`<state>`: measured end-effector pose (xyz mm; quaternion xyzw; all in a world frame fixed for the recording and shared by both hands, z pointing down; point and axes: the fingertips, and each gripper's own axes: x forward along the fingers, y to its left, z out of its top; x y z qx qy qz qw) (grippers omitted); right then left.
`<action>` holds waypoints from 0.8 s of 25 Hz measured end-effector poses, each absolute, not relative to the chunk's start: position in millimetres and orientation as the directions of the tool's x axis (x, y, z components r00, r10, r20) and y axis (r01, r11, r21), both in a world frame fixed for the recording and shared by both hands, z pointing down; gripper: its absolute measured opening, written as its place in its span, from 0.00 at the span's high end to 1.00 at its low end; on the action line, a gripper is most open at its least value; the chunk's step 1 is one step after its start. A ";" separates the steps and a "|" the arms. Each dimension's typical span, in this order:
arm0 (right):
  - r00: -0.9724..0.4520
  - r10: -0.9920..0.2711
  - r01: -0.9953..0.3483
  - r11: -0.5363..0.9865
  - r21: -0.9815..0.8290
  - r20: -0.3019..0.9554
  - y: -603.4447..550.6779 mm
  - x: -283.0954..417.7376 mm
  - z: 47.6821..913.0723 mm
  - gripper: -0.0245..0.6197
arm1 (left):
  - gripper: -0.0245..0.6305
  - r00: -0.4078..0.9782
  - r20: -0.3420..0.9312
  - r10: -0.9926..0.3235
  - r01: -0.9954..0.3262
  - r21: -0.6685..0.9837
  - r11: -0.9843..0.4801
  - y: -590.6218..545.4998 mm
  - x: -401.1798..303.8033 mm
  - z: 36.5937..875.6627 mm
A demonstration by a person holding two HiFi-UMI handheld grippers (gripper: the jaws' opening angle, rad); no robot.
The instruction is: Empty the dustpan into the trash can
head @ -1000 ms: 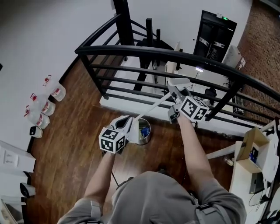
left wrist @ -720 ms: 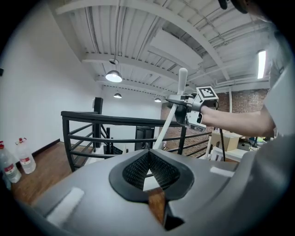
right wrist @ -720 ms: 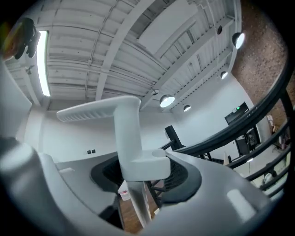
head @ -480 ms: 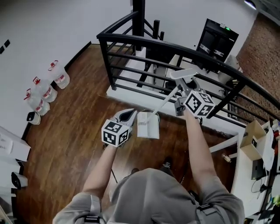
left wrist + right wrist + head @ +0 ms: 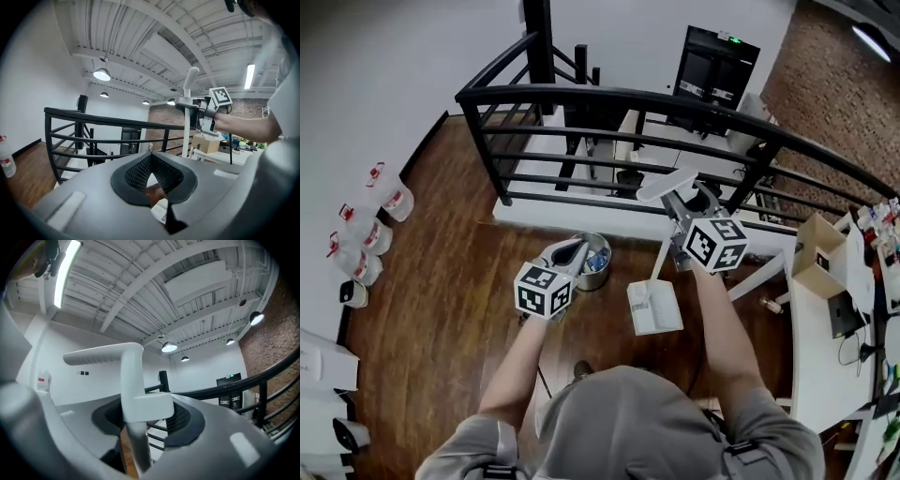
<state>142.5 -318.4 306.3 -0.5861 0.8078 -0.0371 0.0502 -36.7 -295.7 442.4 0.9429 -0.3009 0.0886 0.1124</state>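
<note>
Above the wood floor [image 5: 441, 281], beside the trash can [image 5: 592, 262] rather than over it, the dustpan [image 5: 654, 307] hangs from its long handle [image 5: 133, 380], clamped in the right hand-held gripper [image 5: 682, 214]. The left hand-held gripper [image 5: 572, 251] is closed and empty. Any leftover dirt could spill onto the floor if the dustpan swings.

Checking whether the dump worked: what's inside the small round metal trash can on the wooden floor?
Inside the small round metal trash can, blue and white scraps show. The left gripper covers part of it in the head view, so the rest and the bottom are hidden.
</note>
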 end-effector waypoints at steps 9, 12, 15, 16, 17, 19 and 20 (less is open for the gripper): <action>-0.198 -0.971 -0.976 0.184 -0.115 0.133 -248.8 246.5 390.1 0.66 | 0.96 0.869 0.285 -0.406 -0.468 0.201 -0.861 -258.3 76.7 474.2; -0.156 -0.968 -0.984 0.134 -0.122 0.196 -238.7 274.4 424.8 0.66 | 0.96 0.872 0.309 -0.380 -0.451 0.205 -0.869 -247.0 96.6 482.4; -0.141 -0.963 -0.986 0.116 -0.121 0.227 -238.7 288.6 452.0 0.66 | 0.96 0.865 0.335 -0.375 -0.455 0.204 -0.867 -243.6 103.7 491.5; -0.140 -0.962 -0.986 0.114 -0.119 0.234 -241.5 291.6 459.4 0.66 | 0.96 0.861 0.343 -0.376 -0.459 0.204 -0.865 -244.0 104.9 494.1; -0.139 -0.960 -0.987 0.113 -0.117 0.242 -244.4 293.8 467.1 0.66 | 0.96 0.855 0.353 -0.378 -0.466 0.205 -0.861 -243.8 105.4 497.0; -0.140 -0.955 -0.987 0.113 -0.116 0.262 -249.5 296.4 484.0 0.66 | 0.96 0.842 0.380 -0.383 -0.481 0.208 -0.852 -241.2 104.1 504.7; -0.141 -0.952 -0.987 0.114 -0.115 0.271 -252.5 297.6 492.5 0.66 | 0.96 0.835 0.393 -0.386 -0.490 0.208 -0.847 -239.9 103.2 508.6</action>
